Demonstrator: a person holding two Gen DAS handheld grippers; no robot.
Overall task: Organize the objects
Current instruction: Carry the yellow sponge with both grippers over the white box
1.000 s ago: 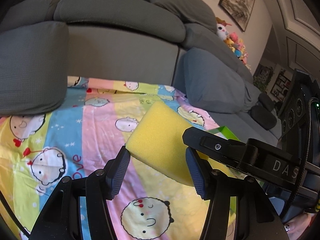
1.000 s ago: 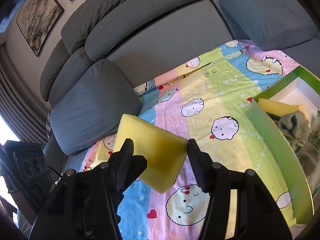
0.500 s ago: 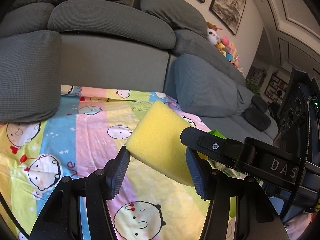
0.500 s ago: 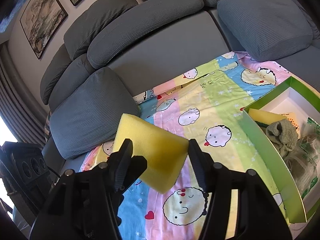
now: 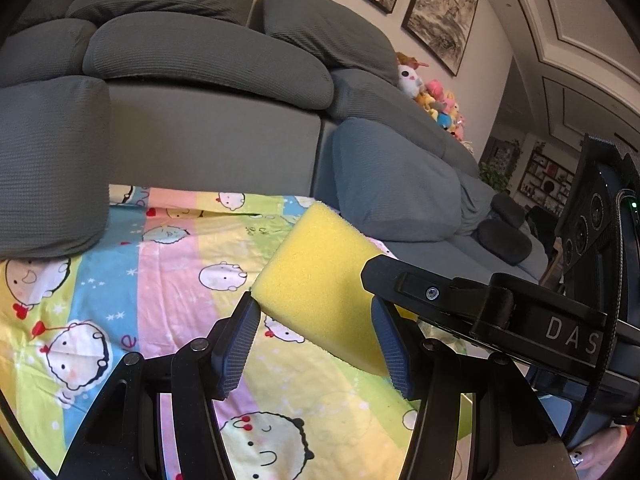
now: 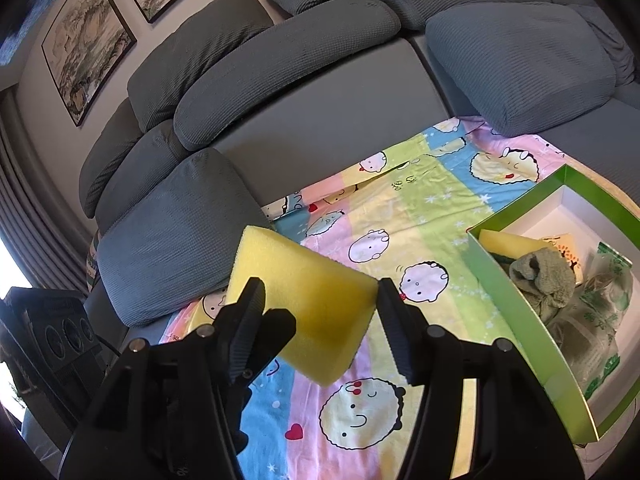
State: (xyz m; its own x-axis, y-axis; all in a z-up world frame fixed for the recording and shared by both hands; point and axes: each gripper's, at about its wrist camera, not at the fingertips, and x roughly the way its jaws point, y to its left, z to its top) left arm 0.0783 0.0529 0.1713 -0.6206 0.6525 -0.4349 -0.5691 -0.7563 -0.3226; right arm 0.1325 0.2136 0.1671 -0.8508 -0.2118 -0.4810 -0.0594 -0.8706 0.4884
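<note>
A yellow sponge block is held in the air above the cartoon-print sheet. My left gripper and my right gripper both close on it from opposite sides; the sponge fills the gap between each pair of fingers. The right gripper's black finger crosses the left wrist view at the right. A green box with a white inside lies on the sheet at the right. It holds a second yellow sponge, a green cloth and a plastic packet.
A grey sofa with loose cushions rings the sheet at the back and both sides. Plush toys sit on the sofa's far end. Framed pictures hang on the wall behind.
Both grippers have risen a little with the sponge held between them; more of the sofa back and wall shows. The green box shows further into the right wrist view.
</note>
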